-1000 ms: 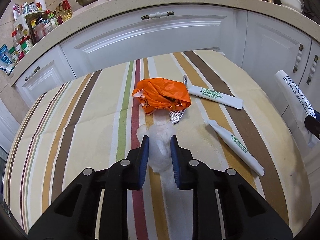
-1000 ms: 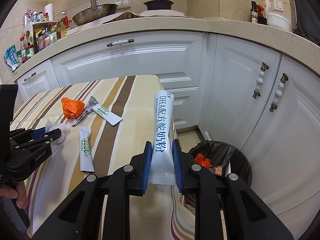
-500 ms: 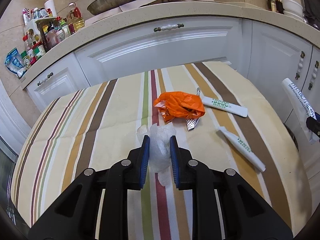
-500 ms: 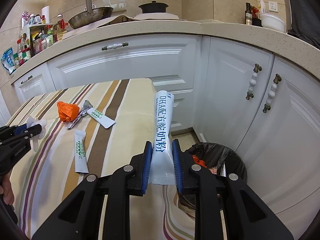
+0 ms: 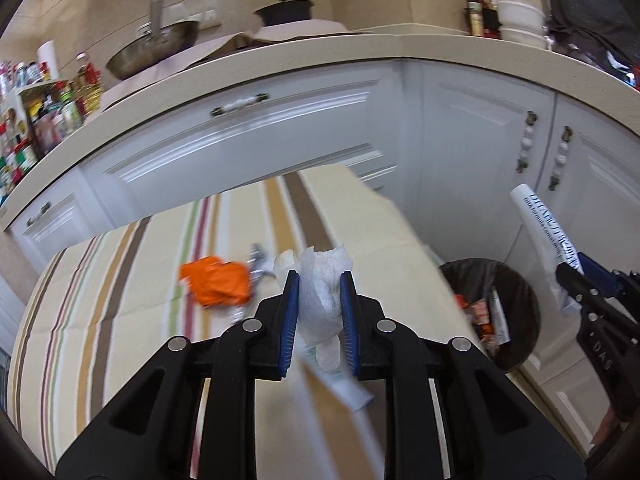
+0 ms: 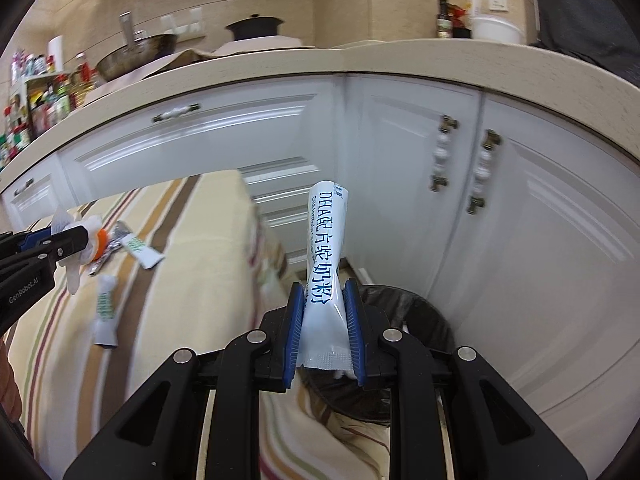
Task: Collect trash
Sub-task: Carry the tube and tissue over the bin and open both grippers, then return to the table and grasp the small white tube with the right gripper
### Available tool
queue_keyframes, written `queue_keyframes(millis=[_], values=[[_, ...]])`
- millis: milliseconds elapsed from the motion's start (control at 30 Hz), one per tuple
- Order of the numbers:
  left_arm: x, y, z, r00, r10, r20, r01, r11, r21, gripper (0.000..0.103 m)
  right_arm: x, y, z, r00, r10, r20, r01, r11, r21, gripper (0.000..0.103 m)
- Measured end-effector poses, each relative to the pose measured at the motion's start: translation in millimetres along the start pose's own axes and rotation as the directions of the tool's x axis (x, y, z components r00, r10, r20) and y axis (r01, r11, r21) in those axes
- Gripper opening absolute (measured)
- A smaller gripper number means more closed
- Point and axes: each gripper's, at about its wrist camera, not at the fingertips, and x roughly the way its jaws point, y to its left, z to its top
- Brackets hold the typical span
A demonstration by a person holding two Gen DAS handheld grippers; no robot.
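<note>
A striped tablecloth (image 5: 120, 280) covers the table before white kitchen cabinets (image 6: 240, 140); a black bin (image 5: 516, 280) stands on the floor past its right edge. The left gripper (image 5: 319, 280) is clenched on a crumpled tissue (image 5: 324, 280) above the cloth. The right gripper (image 6: 325, 292) grasps a white sachet (image 6: 325, 240) just above the bin. An orange wrapper (image 5: 218, 286) lies near the middle of the cloth.

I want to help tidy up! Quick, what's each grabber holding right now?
Left gripper: closed on a crumpled white tissue.
Right gripper: closed on a white sachet with blue writing.
</note>
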Motion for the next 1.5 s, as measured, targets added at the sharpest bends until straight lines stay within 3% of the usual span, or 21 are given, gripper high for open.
queue_keyframes(millis=[333,733,767,800,833,867,1133,1500], values=[[35.6,-92.9,25.6,0.992,-0.124,-0.035,0.126,0.991,0.043,0.02,13.7,-56.2,-7.2,0.997,-0.081,-0.013,0.081,0.994,0.073,0.022],[93.7,-178.1,34.9,0.986,-0.138,-0.094,0.148,0.983,0.105,0.024,50.4,-96.8,-18.8,0.993,-0.102,-0.051,0.108,0.986,0.129,0.023],[99.2,-183.1,33.9,0.986,-0.134,-0.097,0.144,0.983,0.115,0.036,56.5,-100.0,-19.9,0.993,-0.1,-0.055,0.106,0.985,0.136,0.024],[107.1,-189.5,32.2,0.986,-0.122,-0.11,0.136,0.982,0.129,0.055,61.3,-101.9,-20.9,0.993,-0.101,-0.058,0.108,0.984,0.14,0.03],[111.4,-191.4,30.7,0.986,-0.116,-0.117,0.131,0.983,0.132,0.06,66.4,-104.6,-22.5,0.992,-0.107,-0.062,0.115,0.983,0.144,0.038],[116.2,-193.4,29.3,0.986,-0.108,-0.123,0.125,0.983,0.133,0.06,69.7,-105.6,-23.6,0.992,-0.11,-0.067,0.119,0.982,0.147,0.04],[119.9,-186.3,27.6,0.984,-0.099,-0.146,0.118,0.985,0.124,0.067,70.4,-109.7,-26.9,0.99,-0.121,-0.078,0.132,0.979,0.158,0.04],[68.8,-132.2,38.3,0.994,-0.092,-0.061,0.096,0.992,0.076,0.073,39.0,-76.4,-9.0,0.997,-0.076,-0.025,0.079,0.989,0.124,0.043]])
